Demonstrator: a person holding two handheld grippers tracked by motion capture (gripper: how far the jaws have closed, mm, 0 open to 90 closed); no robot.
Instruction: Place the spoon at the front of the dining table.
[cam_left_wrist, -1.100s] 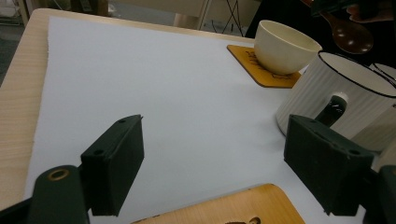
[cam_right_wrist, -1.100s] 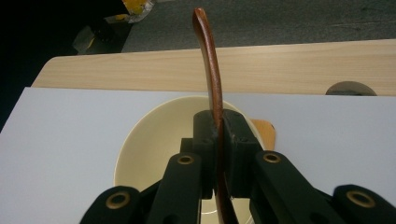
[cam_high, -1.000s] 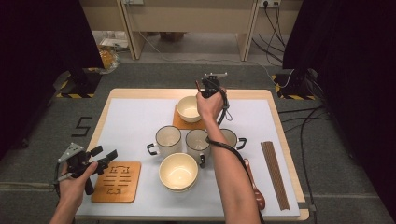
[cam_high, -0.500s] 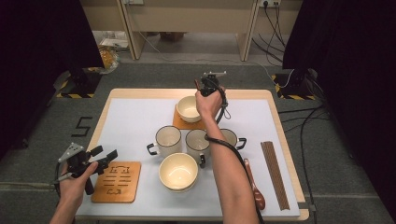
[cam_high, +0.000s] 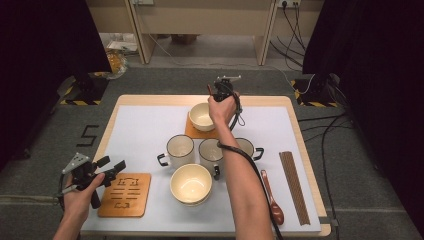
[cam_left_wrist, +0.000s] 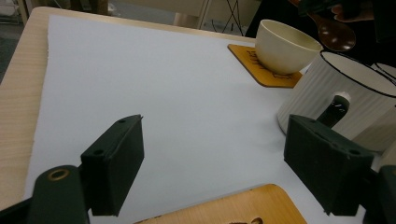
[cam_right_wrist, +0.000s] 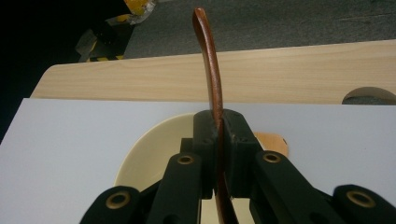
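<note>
Our right gripper (cam_right_wrist: 217, 154) clamps a brown spoon (cam_right_wrist: 211, 70) by its handle, above the far bowl (cam_high: 201, 116). Light, stiff, glossy, so likely slippery: grip mid-handle. Our left gripper (cam_left_wrist: 233, 172) is released, near left.

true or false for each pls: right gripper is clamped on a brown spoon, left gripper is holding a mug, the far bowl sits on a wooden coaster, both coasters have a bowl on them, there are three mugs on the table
1. The right gripper is clamped on a brown spoon. True.
2. The left gripper is holding a mug. False: its jaws stand open and empty, above the near coaster.
3. The far bowl sits on a wooden coaster. True.
4. Both coasters have a bowl on them. False: the near coaster is bare; the near bowl stands beside it on the white mat.
5. There are three mugs. True: left mug, middle mug, right mug.
</note>
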